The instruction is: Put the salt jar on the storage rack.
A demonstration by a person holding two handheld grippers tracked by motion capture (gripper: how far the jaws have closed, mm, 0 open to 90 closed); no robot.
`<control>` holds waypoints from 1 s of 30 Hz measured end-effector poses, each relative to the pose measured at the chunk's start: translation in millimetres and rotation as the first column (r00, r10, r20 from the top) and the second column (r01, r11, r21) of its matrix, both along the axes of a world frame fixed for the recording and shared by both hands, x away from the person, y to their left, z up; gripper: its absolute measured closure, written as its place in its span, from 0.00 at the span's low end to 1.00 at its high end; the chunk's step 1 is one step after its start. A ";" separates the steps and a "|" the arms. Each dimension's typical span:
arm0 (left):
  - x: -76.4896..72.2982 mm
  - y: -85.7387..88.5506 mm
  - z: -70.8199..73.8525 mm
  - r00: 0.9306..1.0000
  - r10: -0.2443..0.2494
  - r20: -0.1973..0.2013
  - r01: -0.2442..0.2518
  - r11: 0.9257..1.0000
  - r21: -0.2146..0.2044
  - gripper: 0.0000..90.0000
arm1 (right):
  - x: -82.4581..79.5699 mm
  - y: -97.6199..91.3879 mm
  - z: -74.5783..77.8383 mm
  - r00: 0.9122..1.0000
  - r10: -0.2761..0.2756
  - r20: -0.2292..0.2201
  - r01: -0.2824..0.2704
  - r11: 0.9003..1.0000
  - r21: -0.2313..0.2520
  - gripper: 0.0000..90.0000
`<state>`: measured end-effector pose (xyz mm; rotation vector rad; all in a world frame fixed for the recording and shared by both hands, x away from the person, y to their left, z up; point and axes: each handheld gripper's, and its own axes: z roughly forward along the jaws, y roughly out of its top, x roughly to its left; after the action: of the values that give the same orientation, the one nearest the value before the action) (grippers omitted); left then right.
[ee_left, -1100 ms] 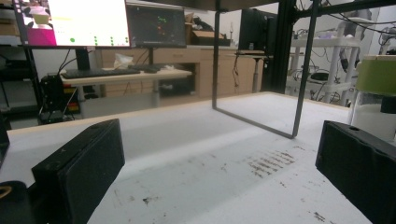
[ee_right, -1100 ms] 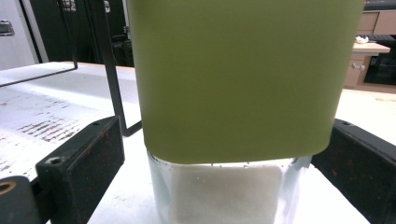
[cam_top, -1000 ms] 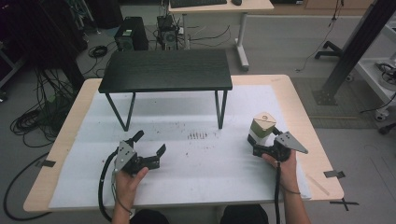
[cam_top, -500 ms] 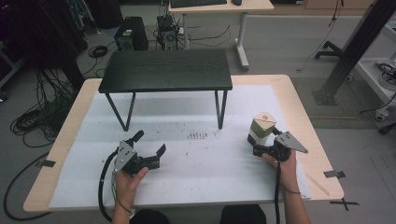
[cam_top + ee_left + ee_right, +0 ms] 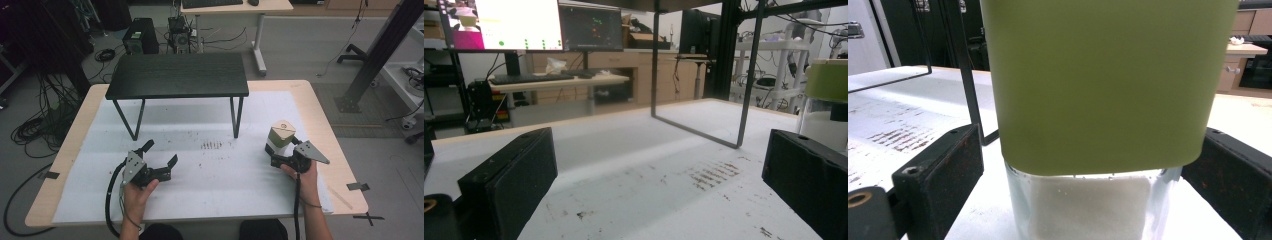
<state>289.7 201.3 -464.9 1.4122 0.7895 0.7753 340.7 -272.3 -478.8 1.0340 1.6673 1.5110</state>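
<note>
A jar with an olive-green lid and a clear glass base holding white granules [image 5: 280, 135] stands upright on the white mat at the right. My right gripper [image 5: 276, 151] reaches around it from the near side. In the right gripper view the jar [image 5: 1098, 85] sits between the two black jaws; a thin gap shows beside the left pad [image 5: 943, 170]. These jaws have just been closing a little around the jar. My left gripper [image 5: 161, 153] rests on the mat at the left, open with nothing in it [image 5: 659, 150]. The jar [image 5: 826, 100] also shows at the right edge of the left gripper view.
A low black table on thin metal legs [image 5: 177, 75] stands at the back of the white mat [image 5: 210, 200]. A patch of brown specks [image 5: 211, 145] marks the mat between the grippers. The wooden tabletop's edge [image 5: 345, 165] runs just right of the jar.
</note>
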 end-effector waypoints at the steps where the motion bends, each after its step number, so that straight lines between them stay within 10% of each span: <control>1: 0.0 0.0 0.0 1.000 0.000 0.000 0.000 1.000 0.000 0.02 | -0.1 0.0 0.0 1.000 -0.002 0.001 0.002 1.000 0.000 0.05; 30: 0.0 0.0 0.0 1.000 -0.002 0.001 0.002 1.000 0.000 0.02 | 0.3 1.7 0.4 1.000 -0.004 -0.007 0.004 1.000 -0.023 0.22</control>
<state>289.7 201.3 -464.8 1.4126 0.7873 0.7745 341.0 -270.6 -478.4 1.0306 1.6826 1.4835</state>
